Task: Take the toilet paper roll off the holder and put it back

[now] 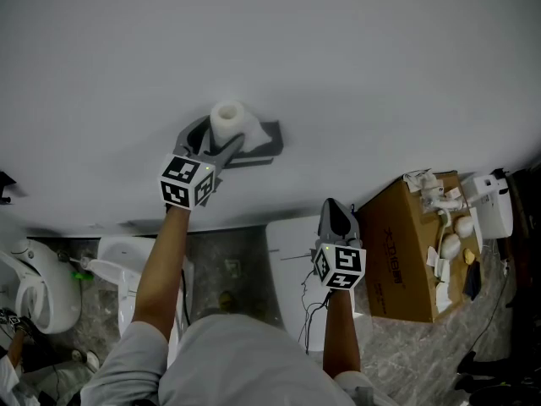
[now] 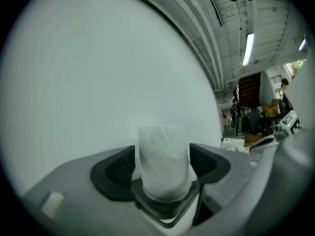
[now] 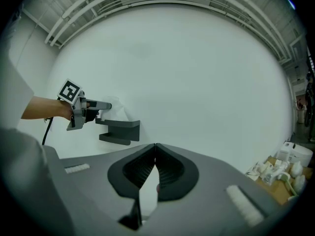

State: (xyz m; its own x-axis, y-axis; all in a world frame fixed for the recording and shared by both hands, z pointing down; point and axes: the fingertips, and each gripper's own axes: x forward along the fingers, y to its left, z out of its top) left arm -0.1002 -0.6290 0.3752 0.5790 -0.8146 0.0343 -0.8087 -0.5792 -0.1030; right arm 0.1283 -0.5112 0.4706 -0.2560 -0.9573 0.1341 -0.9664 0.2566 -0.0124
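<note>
A white toilet paper roll (image 1: 226,121) stands upright on the dark grey holder (image 1: 258,146) fixed to the white wall. My left gripper (image 1: 218,139) reaches up to it, one jaw on each side of the roll. In the left gripper view the roll (image 2: 162,156) fills the space between the pads (image 2: 209,163) with thin gaps at both sides, and its lower end rests in the holder's dark frame (image 2: 165,213). My right gripper (image 1: 335,205) hangs lower and to the right, shut and empty (image 3: 155,151). In its view the left gripper (image 3: 91,107) is at the holder (image 3: 120,129).
A cardboard box (image 1: 406,256) with several small white items on top stands at the lower right. A white toilet (image 1: 38,290) is at the lower left, and a white unit (image 1: 292,252) with cables sits below the holder. The wall (image 1: 380,74) is bare.
</note>
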